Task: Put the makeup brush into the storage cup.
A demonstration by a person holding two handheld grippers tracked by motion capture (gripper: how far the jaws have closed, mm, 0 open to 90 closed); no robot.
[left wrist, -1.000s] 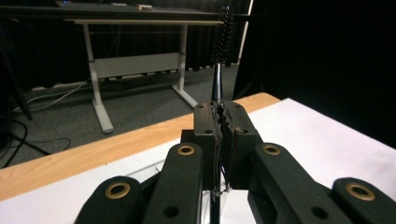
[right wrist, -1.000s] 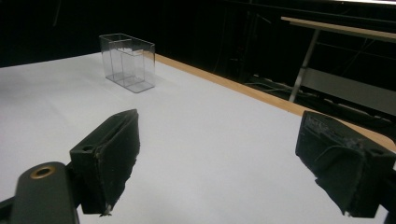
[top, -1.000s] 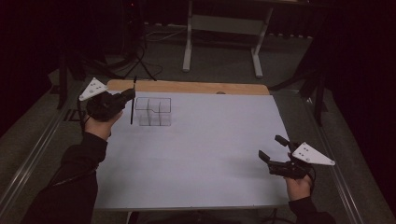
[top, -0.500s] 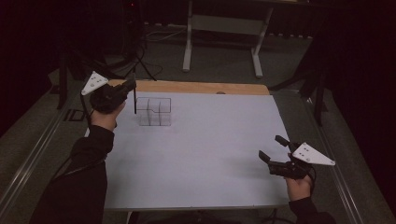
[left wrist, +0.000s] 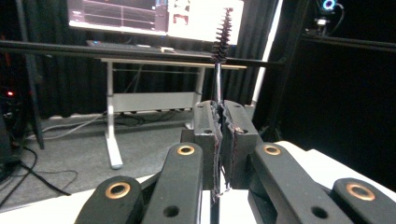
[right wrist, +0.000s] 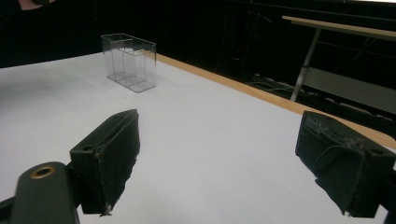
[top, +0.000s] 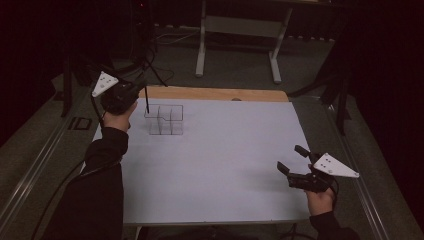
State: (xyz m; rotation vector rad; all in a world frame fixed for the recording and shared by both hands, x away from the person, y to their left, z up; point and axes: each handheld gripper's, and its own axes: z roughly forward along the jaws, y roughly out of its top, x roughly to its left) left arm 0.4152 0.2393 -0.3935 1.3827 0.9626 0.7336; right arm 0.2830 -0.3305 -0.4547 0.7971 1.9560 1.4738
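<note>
At the table's far left corner, the left gripper [top: 136, 92] is pinching a thin black brush [left wrist: 221, 37].

Its jaws are pressing together on the brush's stem, holding it upright just beside the clear compartment box [top: 164, 119] on the white table [top: 220, 150]. Well apart, the right gripper [top: 294, 165] is hovering with jaws spread wide.

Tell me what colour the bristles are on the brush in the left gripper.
Black; the bristles on the brush show best in the left gripper view.
</note>
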